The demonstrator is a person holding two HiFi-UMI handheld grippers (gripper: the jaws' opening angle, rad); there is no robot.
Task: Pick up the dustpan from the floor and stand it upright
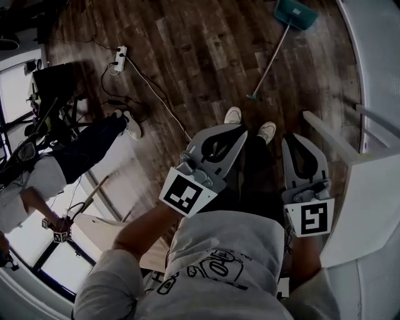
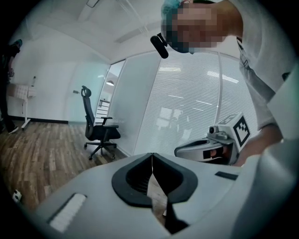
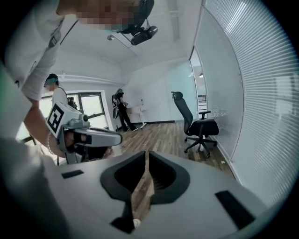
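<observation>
Closest to me, the left hand-held gripper (image 1: 236, 131) and right hand-held gripper (image 1: 294, 140) both have their jaws pressed together on nothing, while the dustpan (image 1: 294, 14) lies on the floor (image 1: 187, 50) well ahead of them, its long handle (image 1: 272, 59) slanting back toward them and the teal pan end farthest away.

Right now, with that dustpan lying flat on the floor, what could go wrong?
The dustpan lies well ahead, and the cable runs close to the shoes, so a step forward could snag it. The thin handle lies flat on the floor, so a grip may slip off it.
</observation>
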